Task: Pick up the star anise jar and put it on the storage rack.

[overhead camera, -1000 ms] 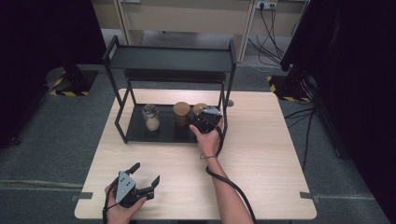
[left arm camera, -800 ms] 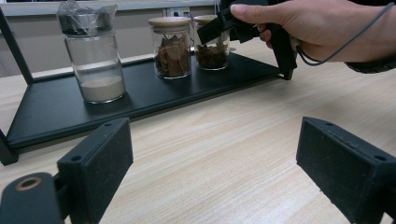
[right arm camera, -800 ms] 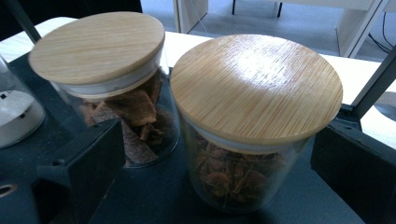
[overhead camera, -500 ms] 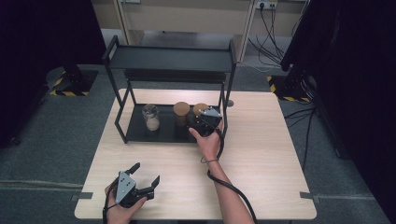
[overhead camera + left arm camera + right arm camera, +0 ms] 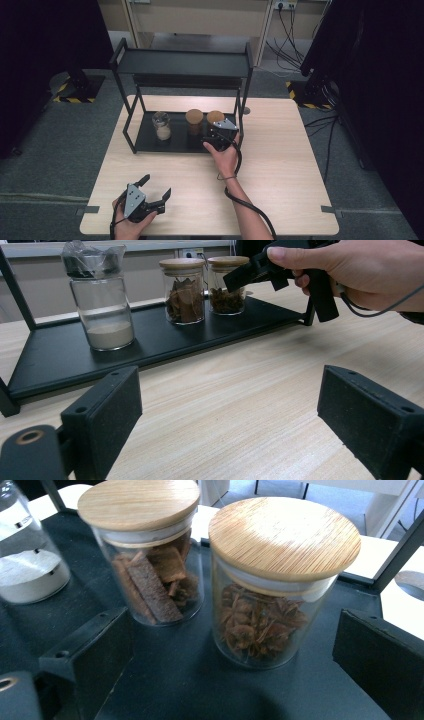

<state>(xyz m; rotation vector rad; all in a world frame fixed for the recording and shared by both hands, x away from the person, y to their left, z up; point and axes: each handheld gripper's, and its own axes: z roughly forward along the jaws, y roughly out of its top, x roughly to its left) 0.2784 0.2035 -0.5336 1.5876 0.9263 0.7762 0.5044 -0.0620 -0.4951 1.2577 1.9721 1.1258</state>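
Note:
A black two-tier rack [image 5: 180, 62] stands at the back of the wooden table [image 5: 290, 165]. Its lower shelf [image 5: 165, 345] carries three glass jars. One jar holds white powder [image 5: 161, 126] [image 5: 102, 305] [image 5: 27, 570]. The middle jar holds brown bark pieces [image 5: 194, 121] [image 5: 184, 290] [image 5: 150, 555] and has a wooden lid. The right jar holds dried brown pods [image 5: 215, 118] [image 5: 226, 285] [image 5: 270, 590] and also has a wooden lid. My right gripper [image 5: 220, 135] [image 5: 235, 645] is open, its jaws on either side of the pod jar and a little short of it. My left gripper [image 5: 156, 185] [image 5: 237, 410] is open over bare table near the front edge.
The rack's right posts [image 5: 239, 115] stand close beside my right gripper. In the left gripper view, the person's hand and right gripper [image 5: 280, 270] are at the top right. Cables and dark equipment [image 5: 320, 85] stand on the floor beyond the table.
The right gripper has shifted slightly left and closer to the pod jar at the rack's front. The left gripper has not moved.

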